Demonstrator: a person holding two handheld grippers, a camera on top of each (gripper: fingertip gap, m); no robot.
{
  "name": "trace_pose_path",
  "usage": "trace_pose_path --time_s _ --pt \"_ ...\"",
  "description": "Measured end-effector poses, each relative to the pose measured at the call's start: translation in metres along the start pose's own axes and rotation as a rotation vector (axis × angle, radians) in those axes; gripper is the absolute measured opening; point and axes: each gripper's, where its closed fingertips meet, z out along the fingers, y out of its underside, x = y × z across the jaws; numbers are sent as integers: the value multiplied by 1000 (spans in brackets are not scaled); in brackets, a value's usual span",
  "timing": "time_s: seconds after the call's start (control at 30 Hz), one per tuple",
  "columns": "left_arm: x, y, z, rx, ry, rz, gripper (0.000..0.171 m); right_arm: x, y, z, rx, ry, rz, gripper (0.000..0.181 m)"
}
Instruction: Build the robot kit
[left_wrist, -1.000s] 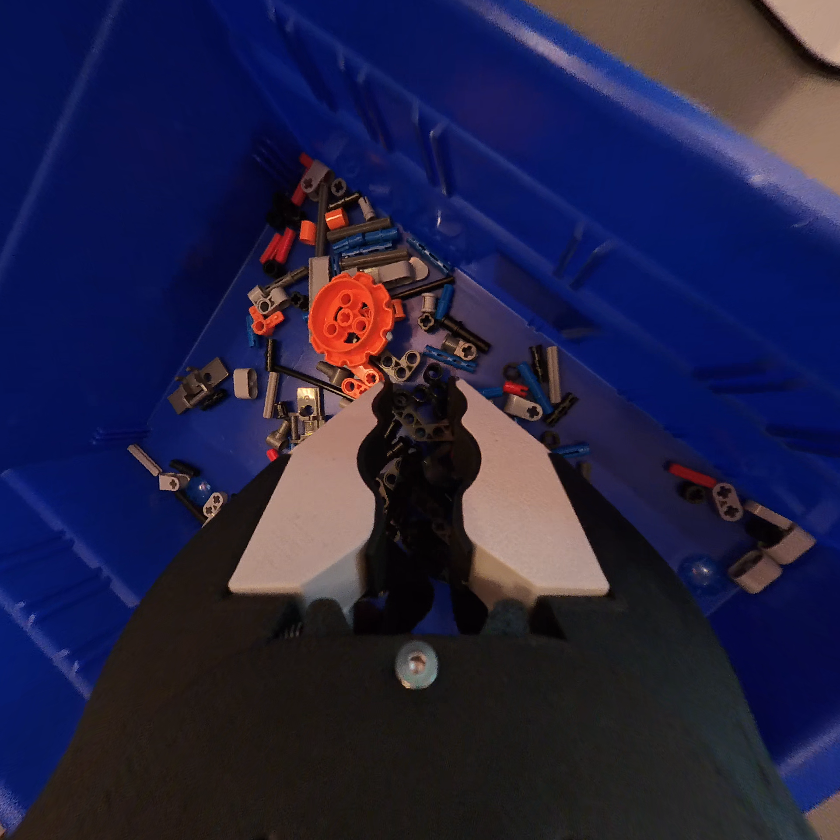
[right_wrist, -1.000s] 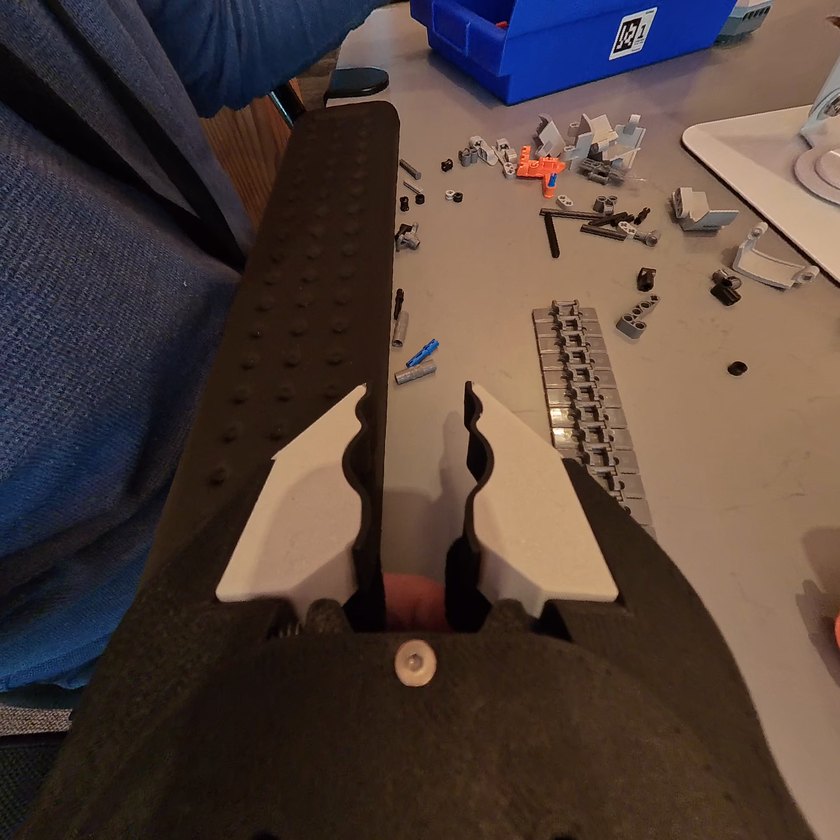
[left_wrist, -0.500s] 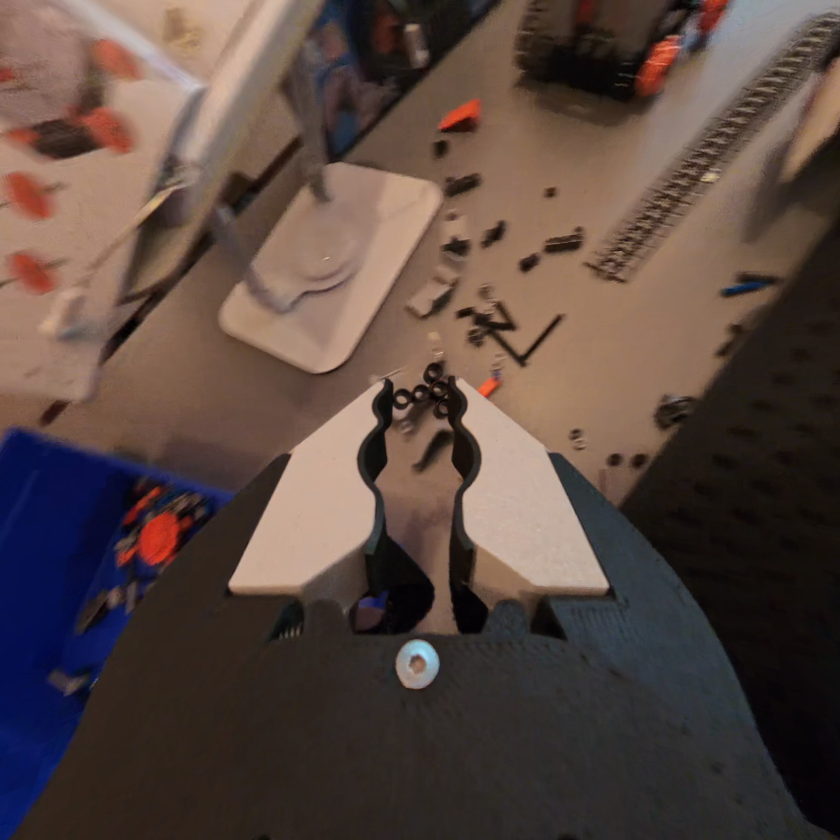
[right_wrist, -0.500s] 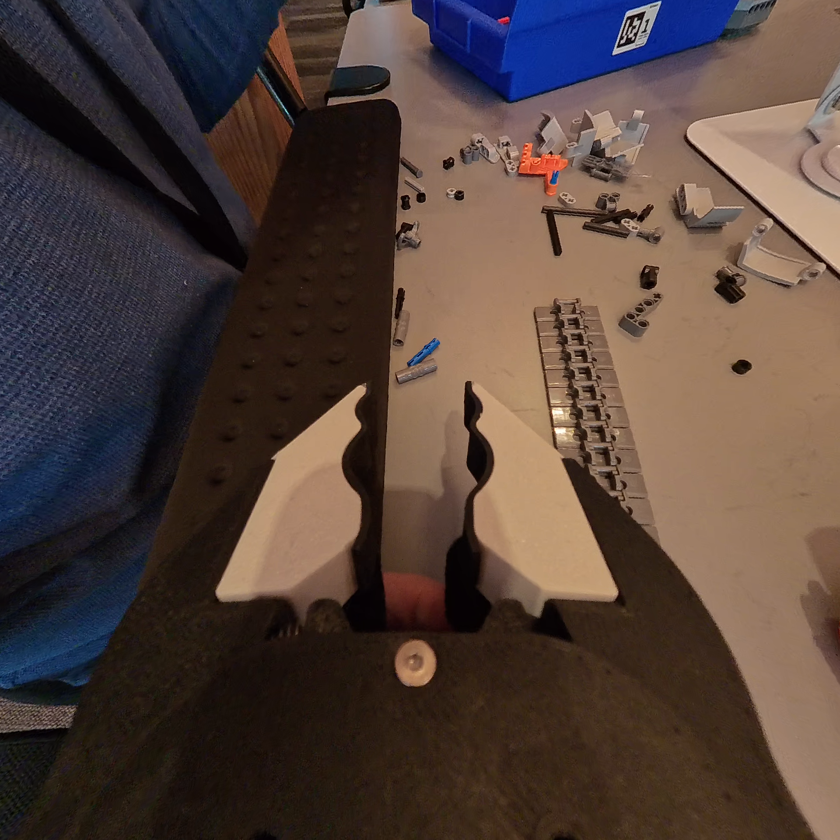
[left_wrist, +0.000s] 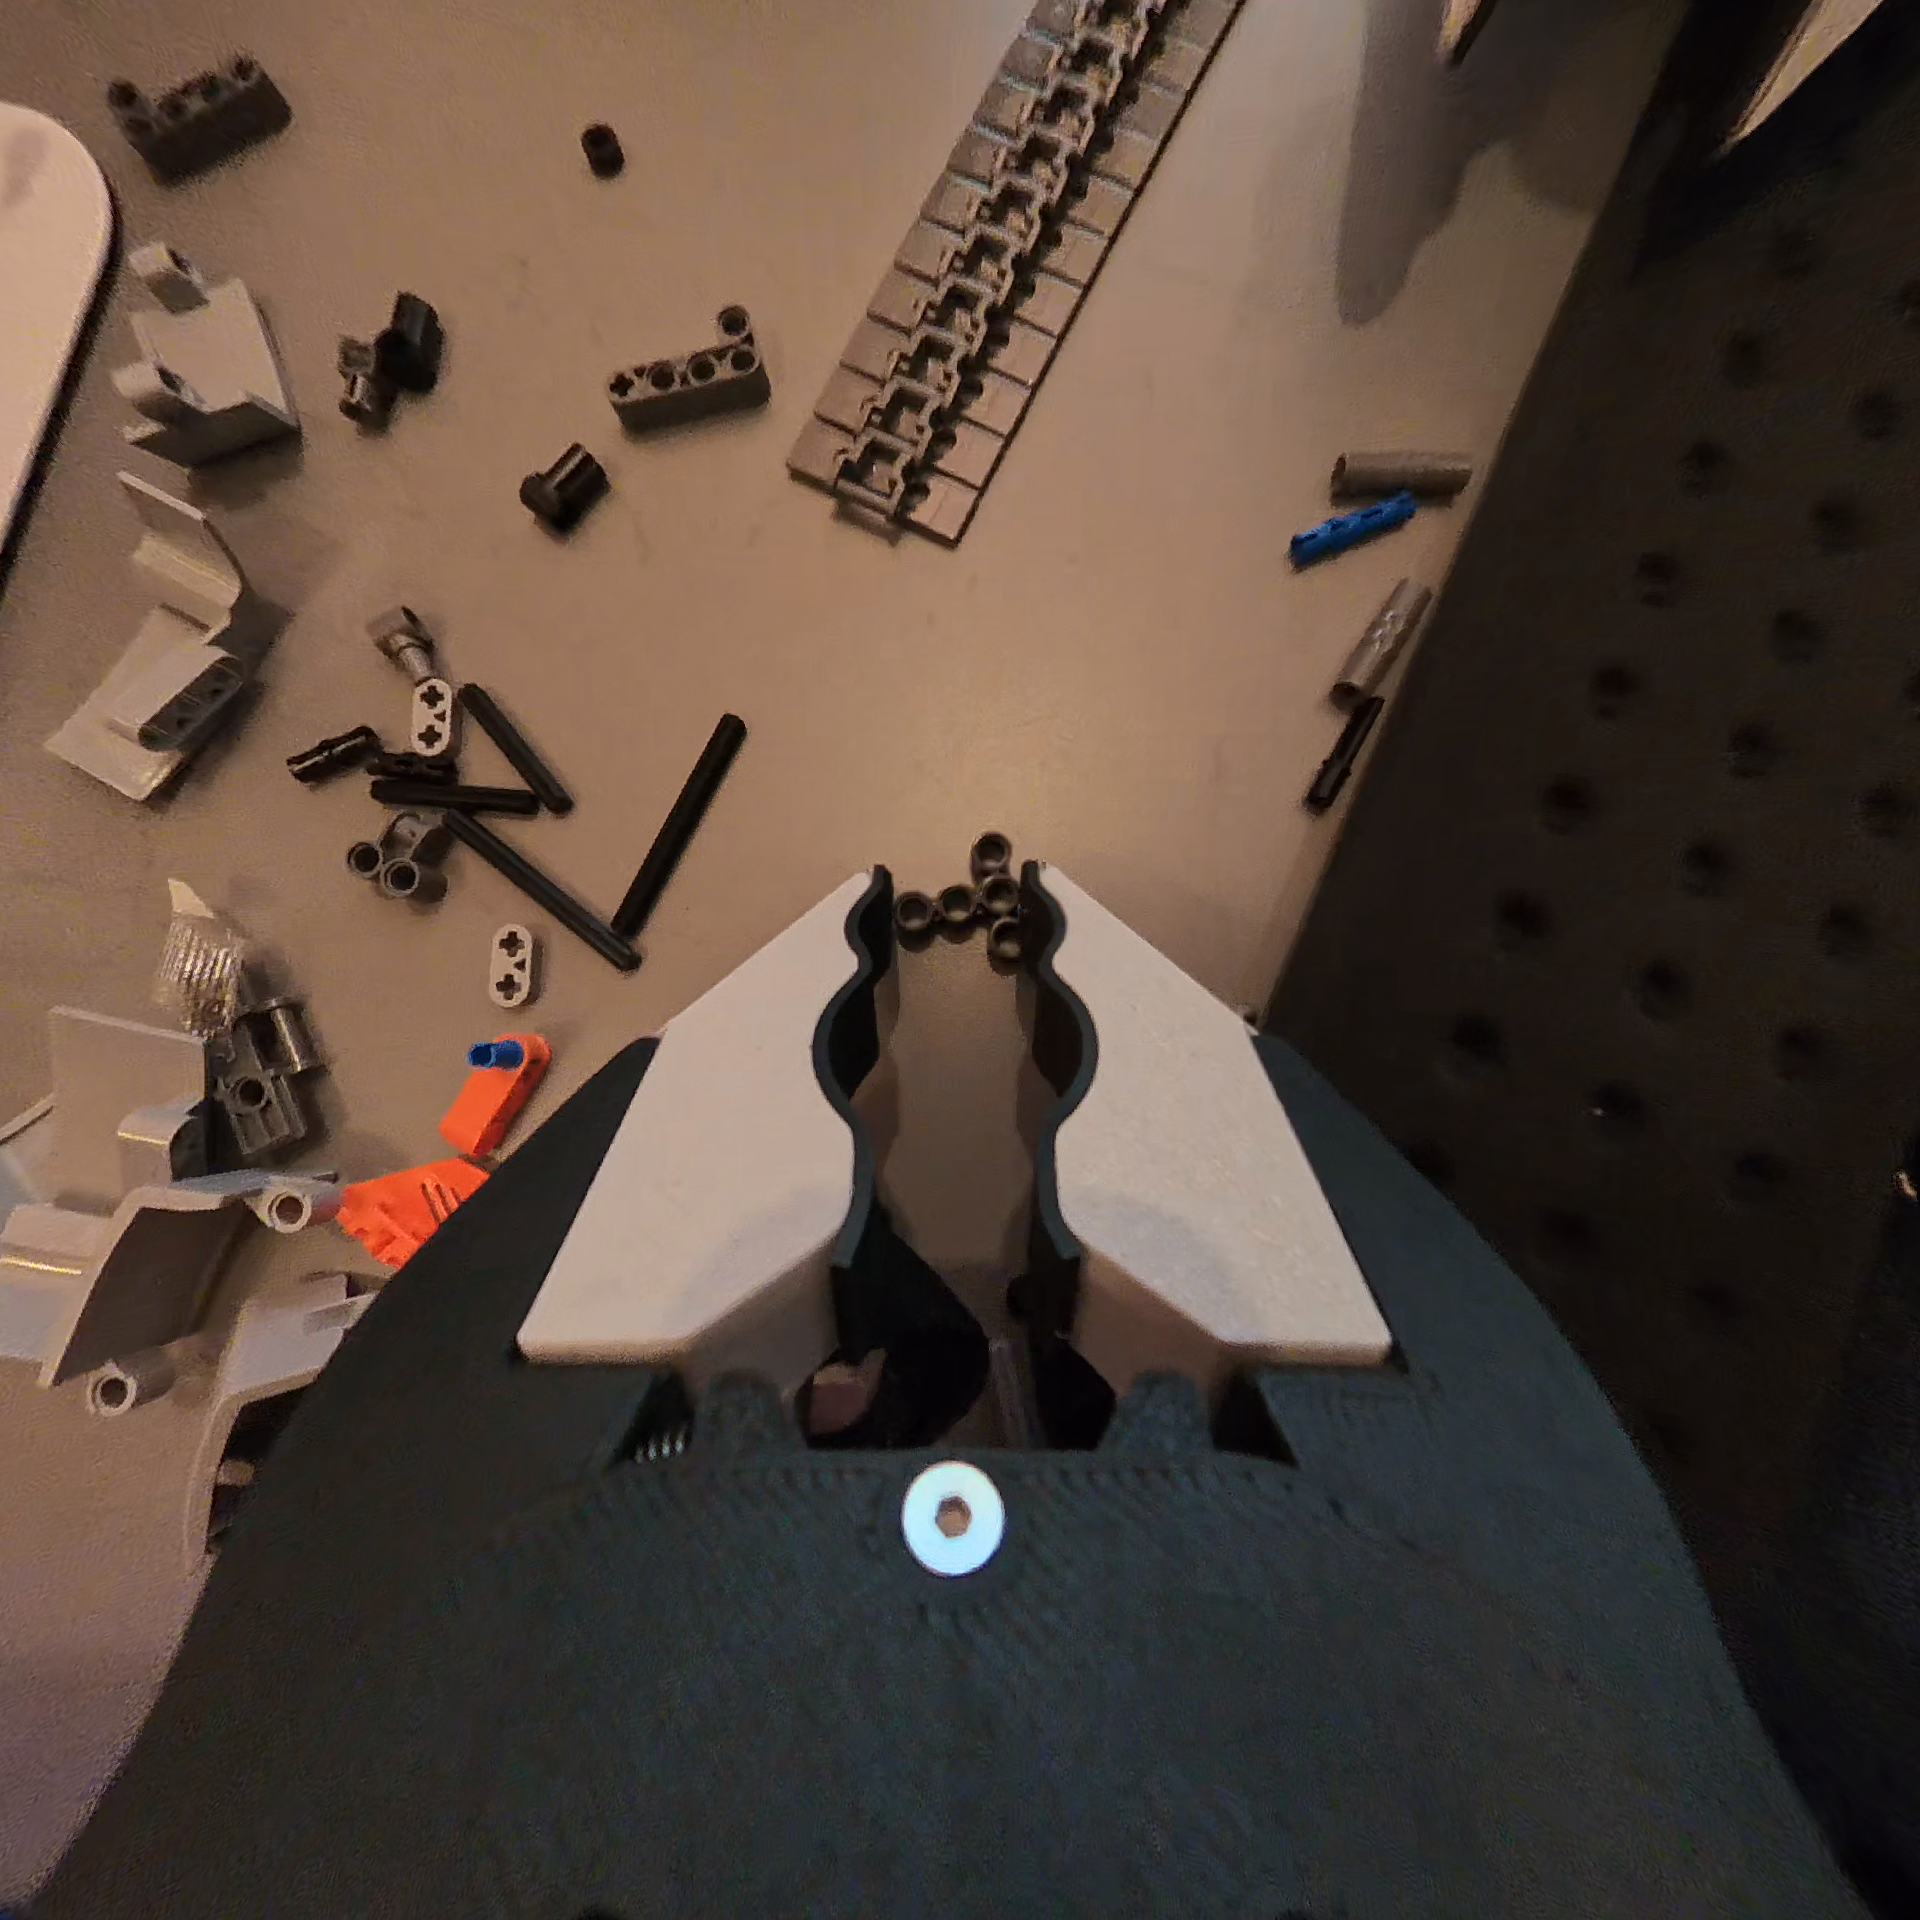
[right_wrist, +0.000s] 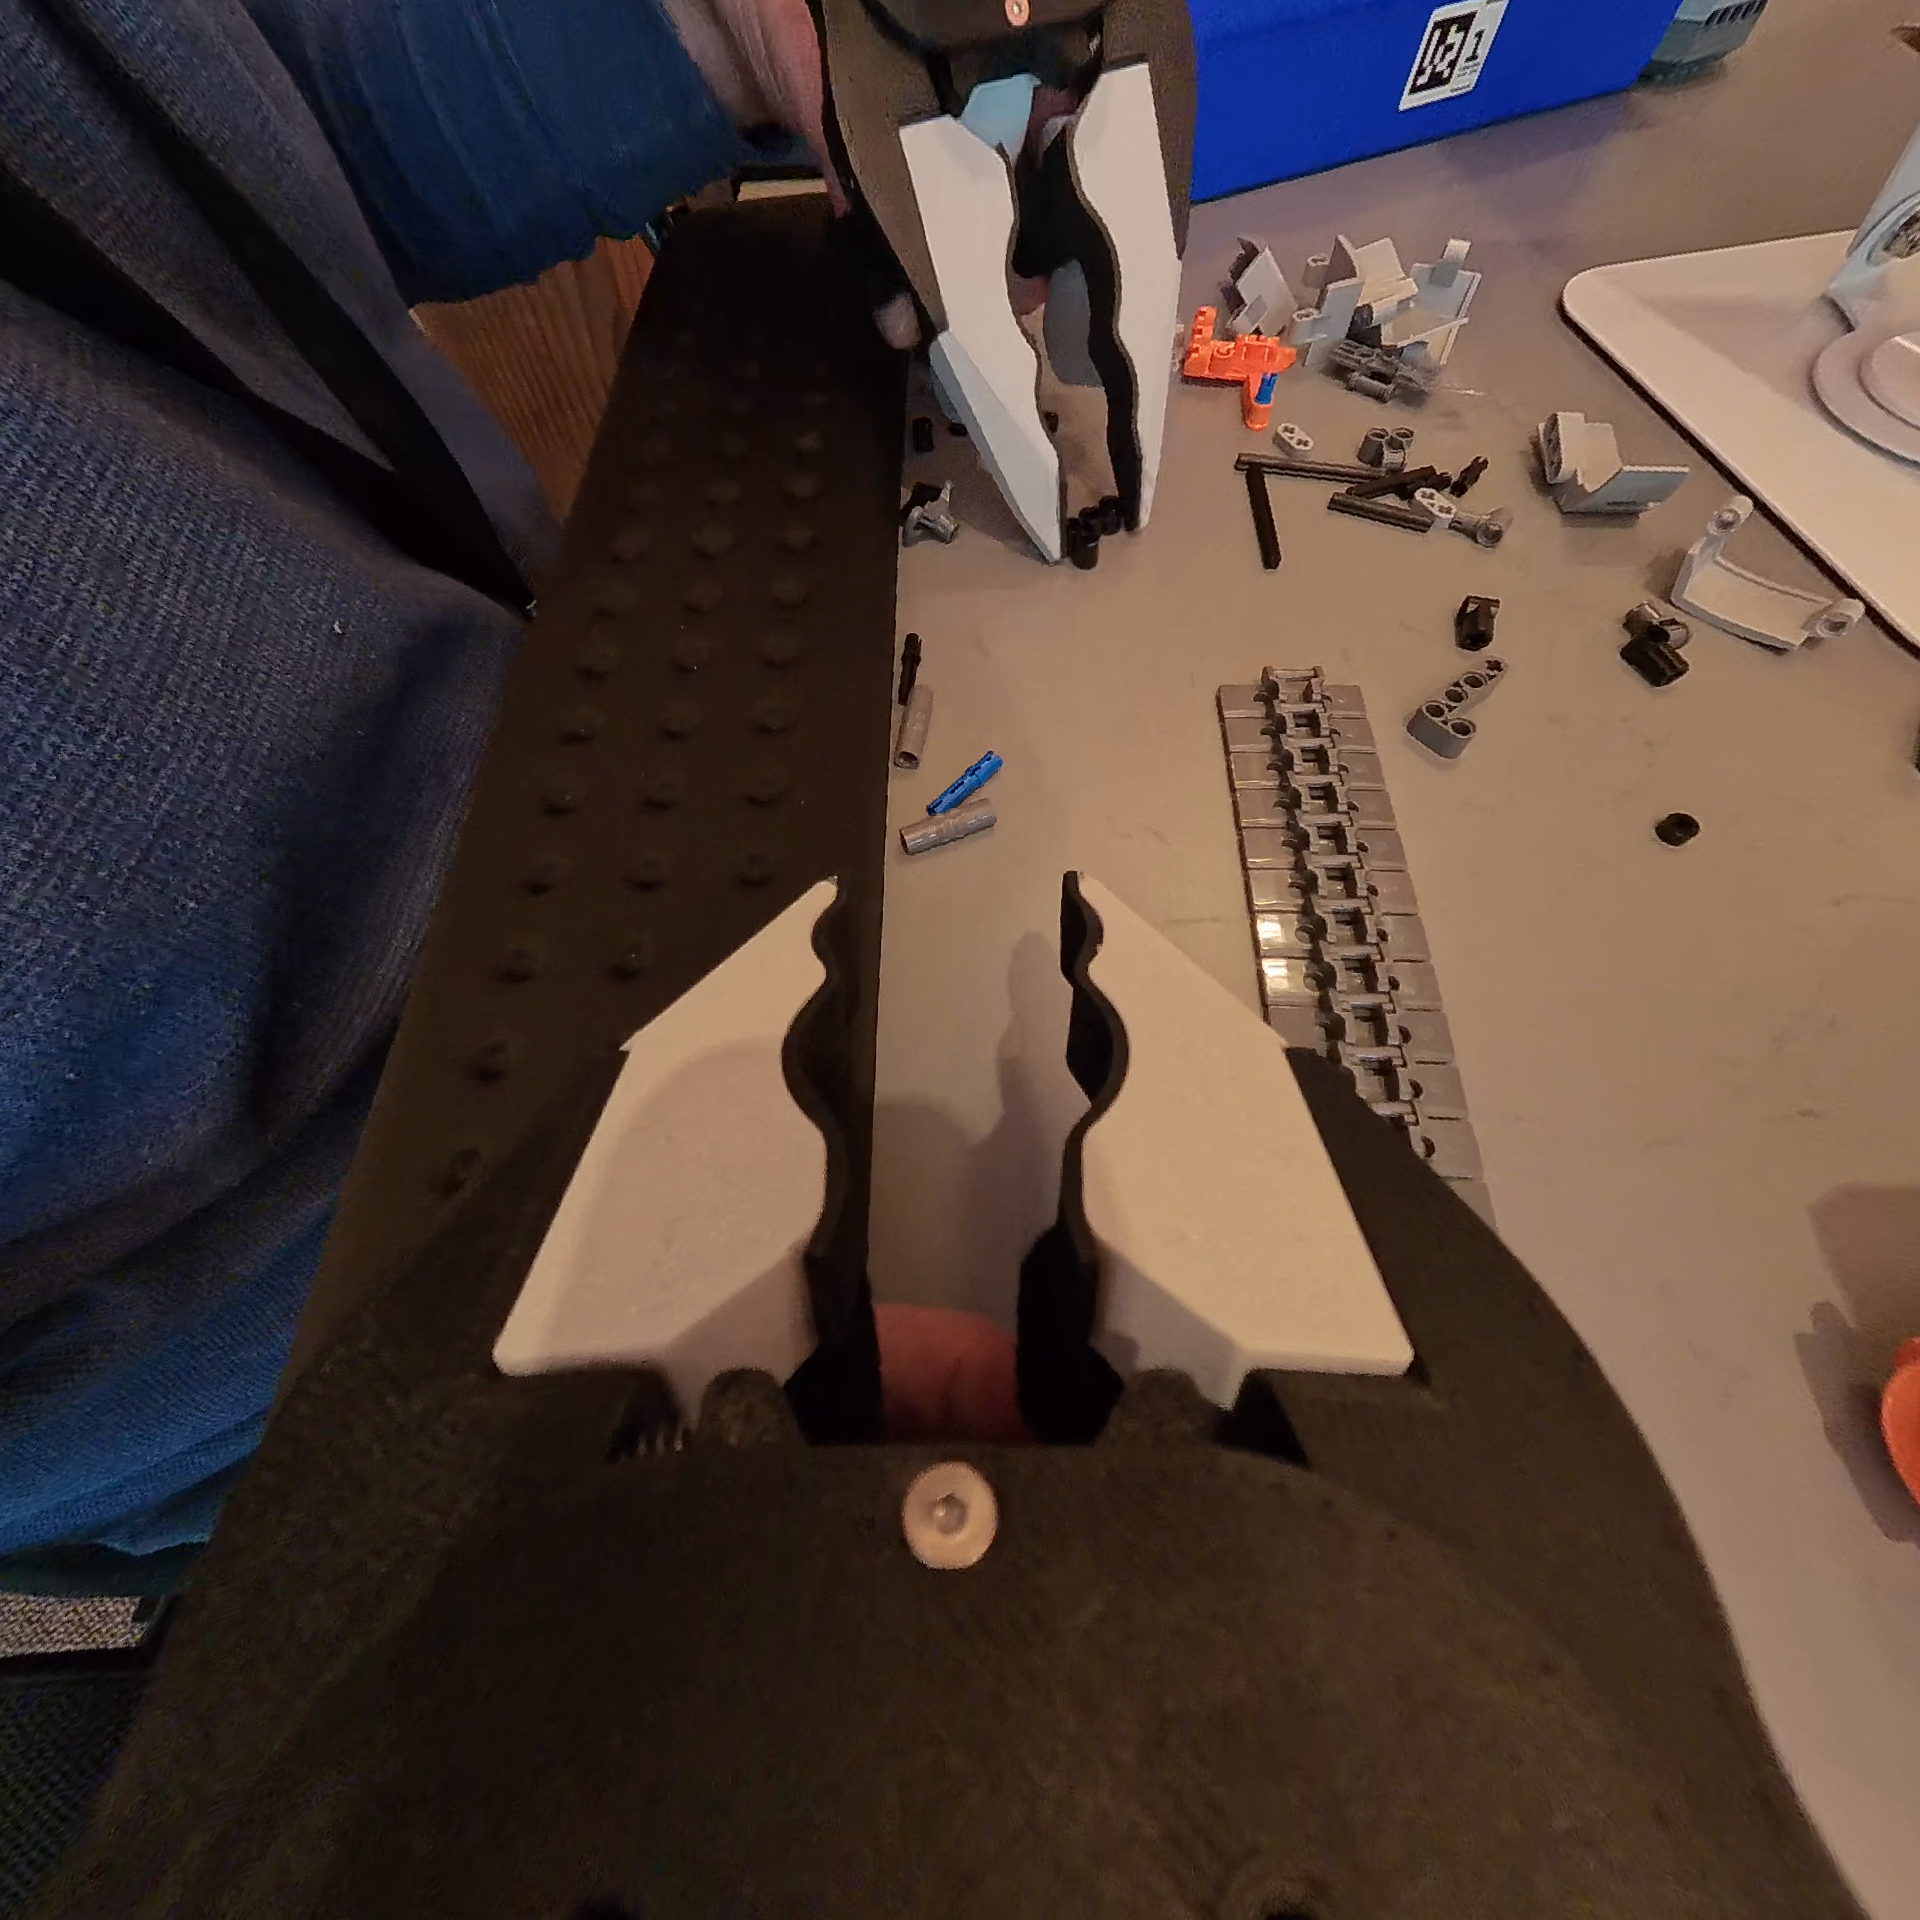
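My left gripper (left_wrist: 956, 871) is shut on a small black angled beam with round holes (left_wrist: 971, 902), held at the fingertips just above the grey table. It hangs close beside the black studded plate (left_wrist: 1662, 727). The right wrist view shows this gripper (right_wrist: 1096, 530) pointing down with the black beam (right_wrist: 1099, 516) in its tips. My right gripper (right_wrist: 951, 881) is open and empty, low over the table, with its left finger at the edge of the black studded plate (right_wrist: 675, 675).
A grey track chain (right_wrist: 1340, 914) lies right of my right gripper. A blue pin (right_wrist: 964, 781), grey sleeves, black axles and an orange piece (right_wrist: 1236, 358) are scattered about. A blue bin (right_wrist: 1351, 83) stands at the back, a white stand base (right_wrist: 1745, 343) at right, and a person's blue sleeve (right_wrist: 208, 831) at left. The tips of one gripper are about 15 centimetres away from the tips of the other. The black studded plate (left_wrist: 1662, 727) sits 9 centimetres or so from the ends of my right fingers.
My left gripper has come up out of the blue bin with the black beam and swung over to the table beside the black plate. The right gripper has stayed put.
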Motion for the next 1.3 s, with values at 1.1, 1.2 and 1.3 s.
trace_pose_path --time_s 1.1,1.2,1.3 --pt "-91 10 -30 112 -380 7 23 166 -64 163 -381 145 116 10" --pt "-92 7 -34 140 -376 -12 22 166 -58 167 -397 137 124 9" --pt "-93 4 -36 152 -394 -8 22 166 -57 169 -395 134 114 3"
